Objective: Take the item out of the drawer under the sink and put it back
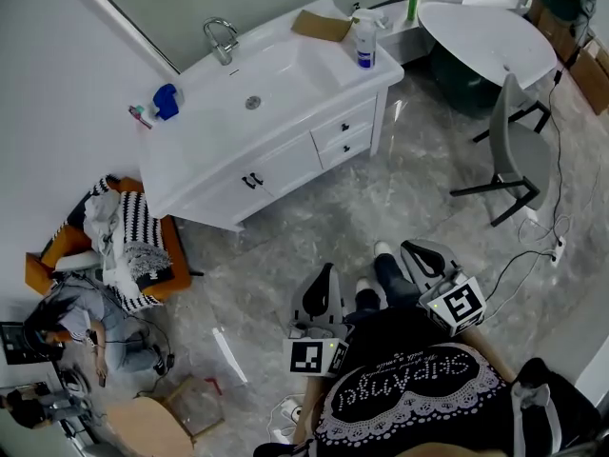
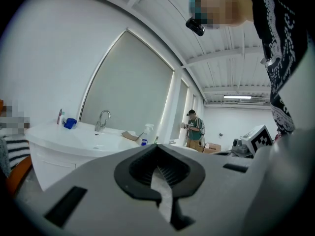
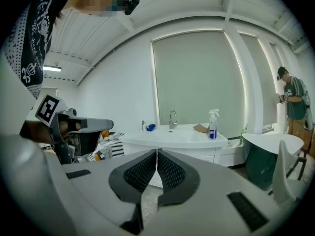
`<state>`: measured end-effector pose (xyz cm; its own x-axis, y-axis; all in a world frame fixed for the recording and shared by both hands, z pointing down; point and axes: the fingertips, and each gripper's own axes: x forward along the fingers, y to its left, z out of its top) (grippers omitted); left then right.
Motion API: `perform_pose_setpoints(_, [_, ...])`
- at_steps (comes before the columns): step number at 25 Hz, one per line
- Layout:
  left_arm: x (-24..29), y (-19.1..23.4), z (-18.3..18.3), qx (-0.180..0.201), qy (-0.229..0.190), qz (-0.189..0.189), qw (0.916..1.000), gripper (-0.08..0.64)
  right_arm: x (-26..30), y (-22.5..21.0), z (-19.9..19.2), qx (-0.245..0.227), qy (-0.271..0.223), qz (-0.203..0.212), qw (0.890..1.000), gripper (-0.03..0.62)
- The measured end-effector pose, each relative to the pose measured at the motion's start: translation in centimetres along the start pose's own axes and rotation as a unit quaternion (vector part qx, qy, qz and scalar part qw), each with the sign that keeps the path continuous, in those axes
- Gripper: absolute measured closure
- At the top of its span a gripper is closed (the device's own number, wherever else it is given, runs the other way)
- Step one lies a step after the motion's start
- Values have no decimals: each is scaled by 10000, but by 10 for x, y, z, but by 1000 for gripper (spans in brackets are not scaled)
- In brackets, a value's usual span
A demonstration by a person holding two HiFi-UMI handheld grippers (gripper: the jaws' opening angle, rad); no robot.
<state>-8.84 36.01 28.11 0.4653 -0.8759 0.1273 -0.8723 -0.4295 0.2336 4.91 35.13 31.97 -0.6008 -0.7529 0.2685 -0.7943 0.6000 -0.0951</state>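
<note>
The white sink cabinet (image 1: 238, 112) stands against the wall, well ahead of me across the floor. Its two small drawers (image 1: 344, 131) at the right are closed, so whatever is inside is hidden. The double doors (image 1: 252, 181) are closed too. My left gripper (image 1: 327, 272) is held low in front of my body, shut with nothing in it; its tips meet in the left gripper view (image 2: 157, 146). My right gripper (image 1: 415, 248) sits beside it, also shut and empty (image 3: 156, 152). Both point toward the cabinet (image 3: 172, 139) from a distance.
On the counter are a tap (image 1: 221, 38), a spray bottle (image 1: 365, 41), a cardboard piece (image 1: 322, 25) and a blue item (image 1: 166, 100). A grey chair (image 1: 519, 150) and round white table (image 1: 485, 36) stand right. An orange chair with striped cloth (image 1: 133, 241) and a seated person (image 1: 76, 317) are left. Cables (image 1: 533, 246) lie on the floor.
</note>
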Motion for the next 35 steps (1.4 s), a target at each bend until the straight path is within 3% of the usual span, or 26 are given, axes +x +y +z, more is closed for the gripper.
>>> perform_pose_setpoints(8, [52,8,10,81,-171,176,9997,555,29,-51,18,-95,-150,127,9998,574])
perform_pose_setpoints(13, [80,10,24,567,-395,224,9974,556,46,-79,37,-92,-369,241,9990,574])
perform_pose_setpoints(20, [110,-3,44,715,-727,269,9944,555,58,-114,42,-65,-355,341,9988,574])
perform_pose_setpoints(31, [140,-45,47,487,-1036,130,9933,556,52,-149,38,-60,-492,548,9973,573])
perform_pose_setpoints(35, [148,-47,44,444,-783,153,9958,556,50,-156,35,-48,-517,509,9974,572])
